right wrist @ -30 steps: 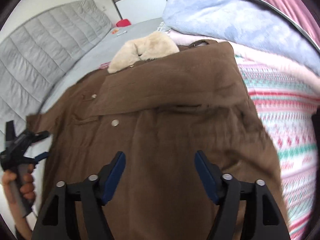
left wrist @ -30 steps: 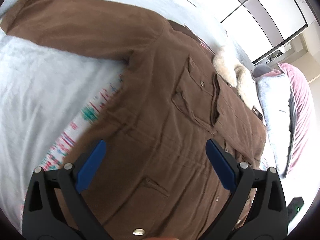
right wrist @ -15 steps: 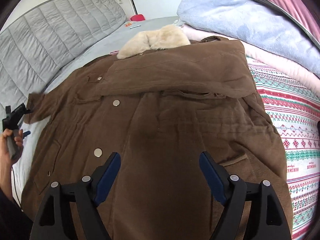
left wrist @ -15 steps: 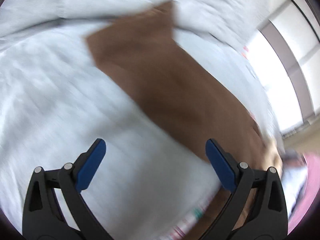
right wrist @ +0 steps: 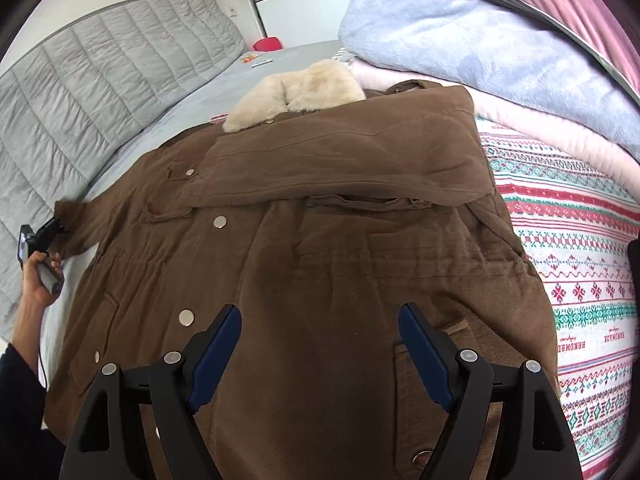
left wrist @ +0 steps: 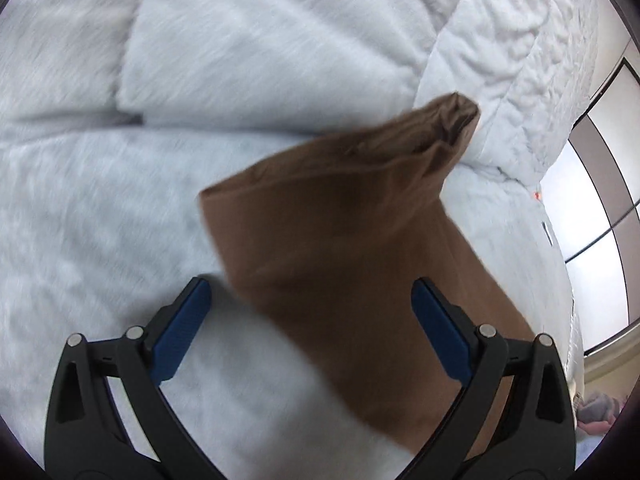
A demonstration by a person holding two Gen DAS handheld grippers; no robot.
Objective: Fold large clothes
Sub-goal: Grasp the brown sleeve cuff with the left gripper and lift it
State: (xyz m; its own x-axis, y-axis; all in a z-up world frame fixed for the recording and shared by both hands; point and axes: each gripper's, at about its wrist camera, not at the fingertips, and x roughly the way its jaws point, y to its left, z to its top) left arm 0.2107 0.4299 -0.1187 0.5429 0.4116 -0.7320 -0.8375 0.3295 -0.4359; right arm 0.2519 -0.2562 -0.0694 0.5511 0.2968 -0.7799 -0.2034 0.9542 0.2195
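Brown coat flat on bed. Left gripper jaws apart over sleeve cuff at 1 o'clock. Right gripper jaws apart, just opened wider, nothing between, above coat.

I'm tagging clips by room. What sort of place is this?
Most likely a bedroom: a brown coat lies on a bed with a grey quilted headboard, and folded blankets are stacked beside it.
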